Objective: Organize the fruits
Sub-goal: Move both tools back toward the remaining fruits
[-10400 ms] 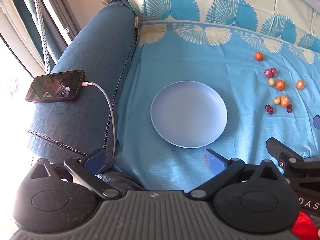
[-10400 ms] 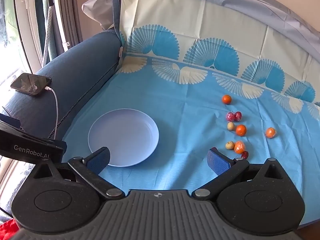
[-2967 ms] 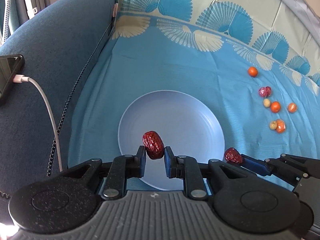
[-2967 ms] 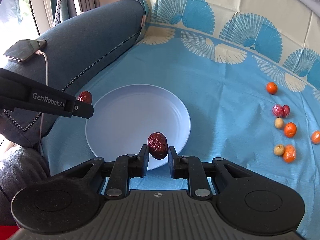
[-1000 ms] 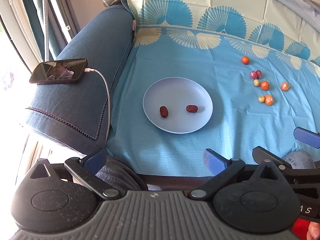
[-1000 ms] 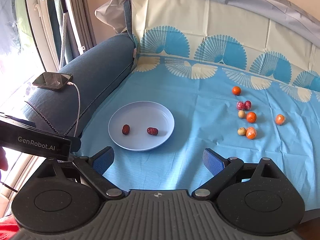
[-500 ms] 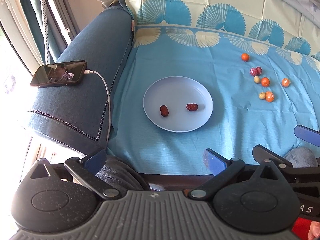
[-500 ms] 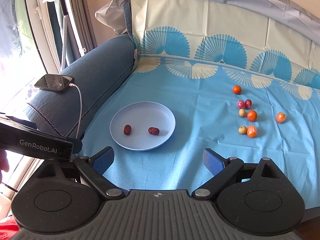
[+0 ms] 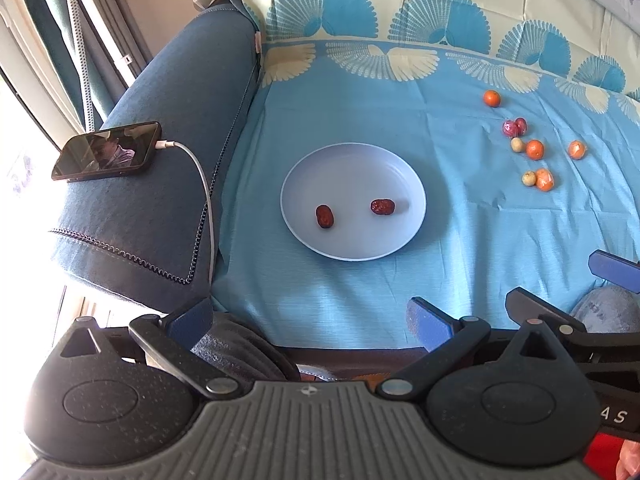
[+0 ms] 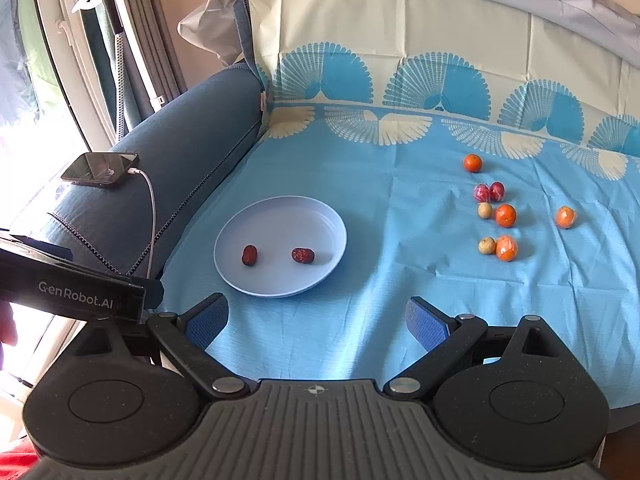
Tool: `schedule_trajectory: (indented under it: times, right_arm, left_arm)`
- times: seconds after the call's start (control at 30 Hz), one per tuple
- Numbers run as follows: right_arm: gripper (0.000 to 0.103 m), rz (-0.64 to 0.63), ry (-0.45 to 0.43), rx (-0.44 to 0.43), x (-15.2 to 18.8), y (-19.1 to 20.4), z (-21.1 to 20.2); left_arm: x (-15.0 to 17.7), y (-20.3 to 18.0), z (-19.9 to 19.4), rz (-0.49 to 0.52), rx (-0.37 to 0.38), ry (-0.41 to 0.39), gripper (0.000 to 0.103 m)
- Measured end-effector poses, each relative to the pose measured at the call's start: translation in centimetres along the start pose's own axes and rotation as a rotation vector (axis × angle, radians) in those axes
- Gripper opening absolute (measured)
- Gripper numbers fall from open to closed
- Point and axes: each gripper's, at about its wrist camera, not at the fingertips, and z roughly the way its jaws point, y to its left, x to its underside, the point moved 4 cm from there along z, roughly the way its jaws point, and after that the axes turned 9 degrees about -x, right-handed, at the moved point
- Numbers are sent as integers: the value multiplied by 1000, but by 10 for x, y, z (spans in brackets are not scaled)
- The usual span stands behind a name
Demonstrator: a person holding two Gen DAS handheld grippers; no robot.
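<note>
A pale blue plate lies on the blue cloth and holds two red dates, also seen in the right wrist view. Several small oranges, red fruits and pale fruits lie loose on the cloth to the right. My left gripper is open and empty, held back over the sofa's front edge. My right gripper is open and empty, near the cloth's front edge.
A blue sofa armrest runs along the left, with a phone and its white charging cable on it. Curtains and a window stand at the far left. The left gripper's body shows in the right wrist view.
Both grippers, shut on dates three seconds ago, have let them go onto the plate and pulled back, open. Over the last second they drift only slightly.
</note>
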Motion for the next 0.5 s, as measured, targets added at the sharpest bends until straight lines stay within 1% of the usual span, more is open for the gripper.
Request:
schedule_trajectory:
  times: [0.33, 0.43, 0.5]
  right_arm:
    - [96, 96, 12, 7, 0, -34, 11]
    - [96, 129, 5, 30, -1, -53, 12]
    - [96, 152, -8, 62, -3, -71, 11]
  left_arm:
    - [-15, -26, 15, 47, -9, 37, 103]
    - [-24, -40, 22, 70, -3, 45, 103]
    - [-32, -52, 26, 86, 7, 48, 103]
